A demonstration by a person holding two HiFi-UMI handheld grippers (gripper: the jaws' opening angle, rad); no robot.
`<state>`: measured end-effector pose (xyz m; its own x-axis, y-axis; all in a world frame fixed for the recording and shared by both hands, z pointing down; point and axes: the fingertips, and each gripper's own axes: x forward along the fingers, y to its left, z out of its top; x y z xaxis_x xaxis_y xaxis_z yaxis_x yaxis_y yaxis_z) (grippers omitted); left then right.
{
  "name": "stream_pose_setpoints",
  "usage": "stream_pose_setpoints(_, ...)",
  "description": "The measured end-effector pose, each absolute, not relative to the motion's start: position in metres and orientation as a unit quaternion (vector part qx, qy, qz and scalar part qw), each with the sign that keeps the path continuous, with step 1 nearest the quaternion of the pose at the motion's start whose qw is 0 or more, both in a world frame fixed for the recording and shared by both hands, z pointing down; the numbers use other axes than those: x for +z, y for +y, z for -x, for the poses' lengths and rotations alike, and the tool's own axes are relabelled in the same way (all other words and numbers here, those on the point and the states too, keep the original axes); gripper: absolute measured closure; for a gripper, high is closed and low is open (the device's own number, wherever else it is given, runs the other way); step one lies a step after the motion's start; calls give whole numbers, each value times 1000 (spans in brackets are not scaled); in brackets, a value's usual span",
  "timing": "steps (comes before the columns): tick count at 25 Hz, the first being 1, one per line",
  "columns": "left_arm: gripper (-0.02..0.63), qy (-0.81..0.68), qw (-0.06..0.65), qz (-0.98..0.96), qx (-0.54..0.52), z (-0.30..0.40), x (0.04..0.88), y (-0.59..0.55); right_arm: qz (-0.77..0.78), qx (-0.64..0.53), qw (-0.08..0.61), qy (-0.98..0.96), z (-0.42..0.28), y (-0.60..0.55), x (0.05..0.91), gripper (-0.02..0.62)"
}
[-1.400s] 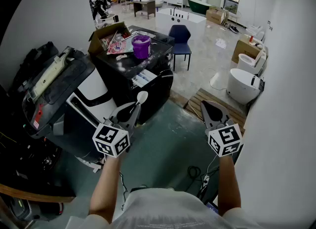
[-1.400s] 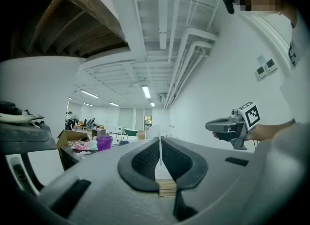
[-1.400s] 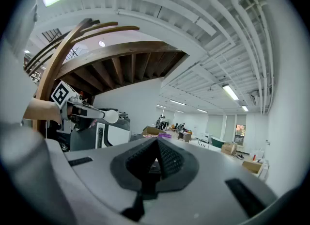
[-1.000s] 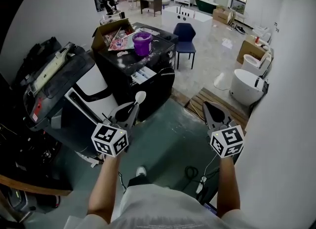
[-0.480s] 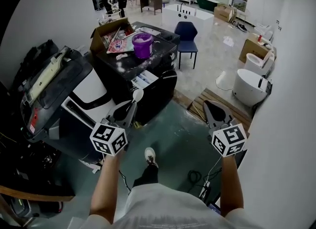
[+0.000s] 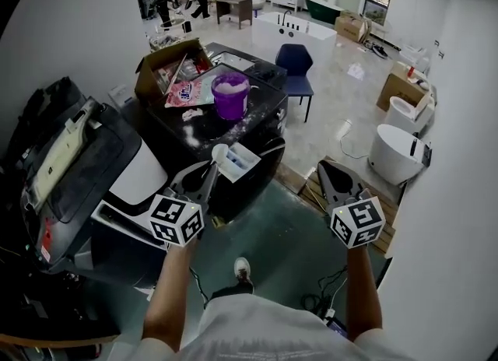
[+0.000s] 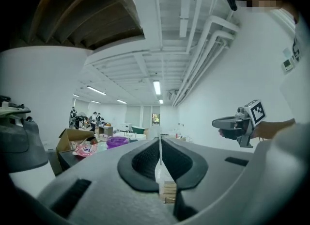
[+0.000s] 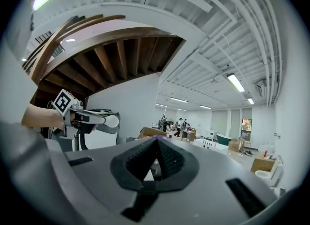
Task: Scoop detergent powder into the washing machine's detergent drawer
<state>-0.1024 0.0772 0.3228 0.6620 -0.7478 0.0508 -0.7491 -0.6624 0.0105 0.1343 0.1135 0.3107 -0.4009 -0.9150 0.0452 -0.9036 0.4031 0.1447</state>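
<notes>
My left gripper is shut on the handle of a white plastic spoon, whose empty bowl points up and forward. In the left gripper view the thin handle stands clamped between the shut jaws. The spoon hangs just in front of the black washing machine, close to its pulled-out white detergent drawer. A purple tub holding pale powder stands on the machine's top. My right gripper hovers to the right, shut with nothing in it. In the right gripper view the spoon's bowl shows at left.
A pink detergent bag and an open cardboard box lie on the machine's left side. A white and black appliance stands at the left. A blue chair is behind the machine, a wooden pallet and white tub at right.
The person has stepped toward the washing machine, which is now nearer and larger. The spoon now sits by the open drawer. Both grippers keep their hold and pose.
</notes>
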Motion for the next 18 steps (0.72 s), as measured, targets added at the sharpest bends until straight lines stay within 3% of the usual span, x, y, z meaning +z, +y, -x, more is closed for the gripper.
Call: stream_pose_setpoints(18, 591, -393, 25, -919, 24, 152, 320, -100, -553, -40, 78, -828, -78, -45, 311, 589)
